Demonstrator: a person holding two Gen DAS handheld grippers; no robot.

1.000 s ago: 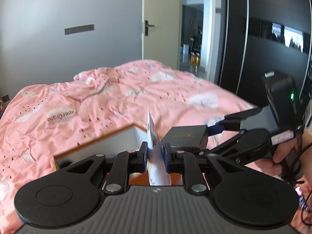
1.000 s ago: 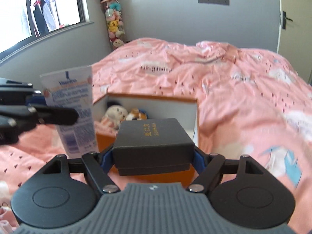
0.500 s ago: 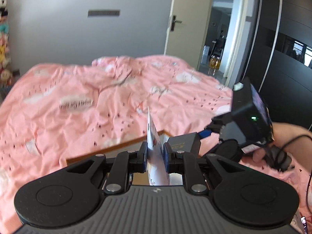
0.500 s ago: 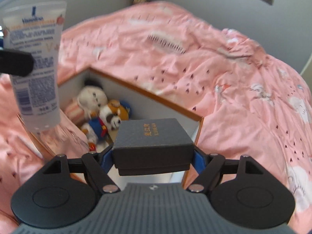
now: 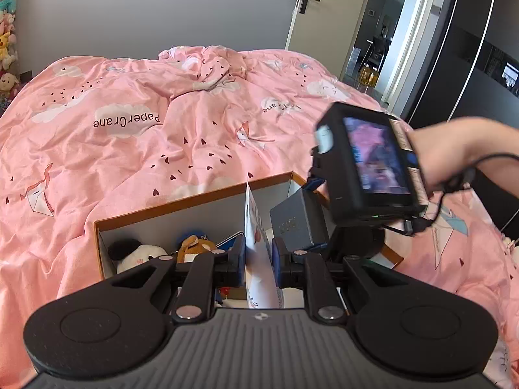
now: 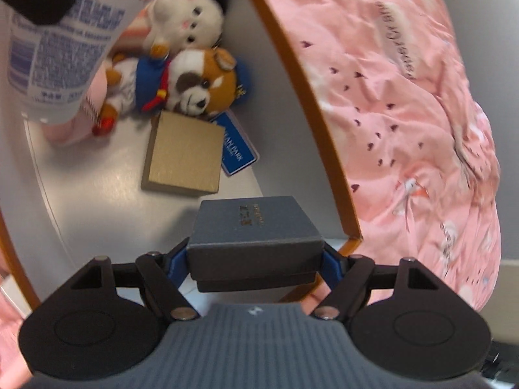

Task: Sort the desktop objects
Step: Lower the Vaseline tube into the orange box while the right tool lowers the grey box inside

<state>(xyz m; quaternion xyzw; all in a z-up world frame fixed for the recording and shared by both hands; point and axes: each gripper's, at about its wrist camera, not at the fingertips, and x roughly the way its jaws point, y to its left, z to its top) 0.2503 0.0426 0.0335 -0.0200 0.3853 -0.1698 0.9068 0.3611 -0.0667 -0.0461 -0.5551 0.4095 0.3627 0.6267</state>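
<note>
An orange-rimmed storage box [image 5: 194,194] [image 6: 292,64] lies open on the pink bed. My left gripper [image 5: 258,259] is shut on a white lotion tube [image 5: 259,259] and holds it over the box; the tube also shows at the top left of the right wrist view [image 6: 58,52]. My right gripper [image 6: 256,259] is shut on a dark grey box [image 6: 256,236] and holds it tilted down inside the storage box, above its floor. The grey box also shows in the left wrist view [image 5: 298,223], under the right gripper's camera [image 5: 366,168].
Inside the storage box lie a white panda plush [image 6: 188,22], a red-panda plush [image 6: 181,84], a gold box [image 6: 185,155], a blue card [image 6: 240,152] and a pink item [image 6: 74,126]. The pink duvet [image 5: 162,113] surrounds it. A door [image 5: 324,9] and dark wardrobe [image 5: 470,48] stand behind.
Both grippers moved forward and down over the storage box. The right one tipped downward, bringing the grey box inside the box walls. The tube now hangs over the box's left side.
</note>
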